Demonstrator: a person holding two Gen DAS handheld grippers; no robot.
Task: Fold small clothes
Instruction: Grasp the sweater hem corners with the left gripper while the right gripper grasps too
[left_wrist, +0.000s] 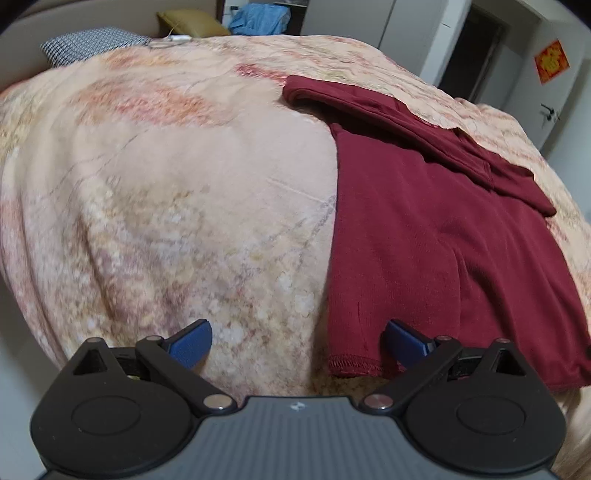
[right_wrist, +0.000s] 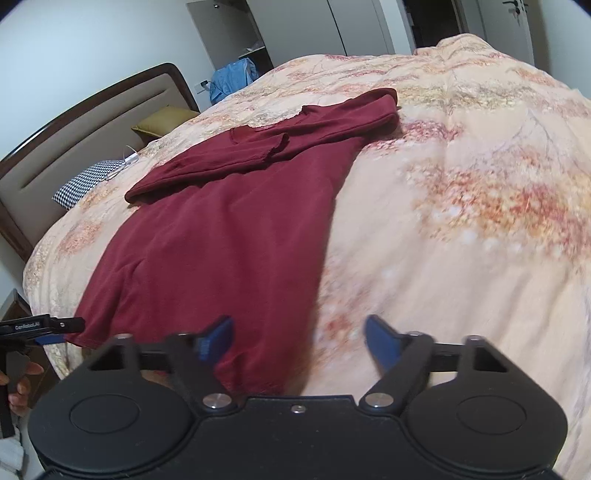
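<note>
- Left wrist view: left tool (left_wrist: 298, 343) at 6 o'clock, blue pads spread wide, nothing pinched between them.
- Right-hand pad (left_wrist: 406, 341) over the near hem of the maroon shirt (left_wrist: 436, 251); contact impossible to judge. Left-hand pad over bare bedspread.
- Shirt spread flat on the bed (left_wrist: 166, 192), filling the frame from 3 to 5 o'clock, sleeves folded across its top end toward 1 o'clock.
- Checked pillow (left_wrist: 88, 44) at 10 o'clock, olive pillow (left_wrist: 192, 22) at 11, blue bundle (left_wrist: 258, 16) at 12 beyond the bed.
- Right wrist view: right tool (right_wrist: 299, 338) at 6 o'clock, pads parted moderately, gripping nothing.
- Left-hand pad (right_wrist: 216, 341) above the shirt's (right_wrist: 221, 240) near corner, right-hand pad over floral bedspread (right_wrist: 461, 203).
- Shirt stretched from 7 o'clock up toward 12, sleeves folded over its far end.
- At 9 o'clock, low on the edge, the left tool (right_wrist: 61, 330) beside the shirt's hem corner, a hand (right_wrist: 20, 384) on its grip.
- Headboard (right_wrist: 92, 129) at 10 o'clock.
</note>
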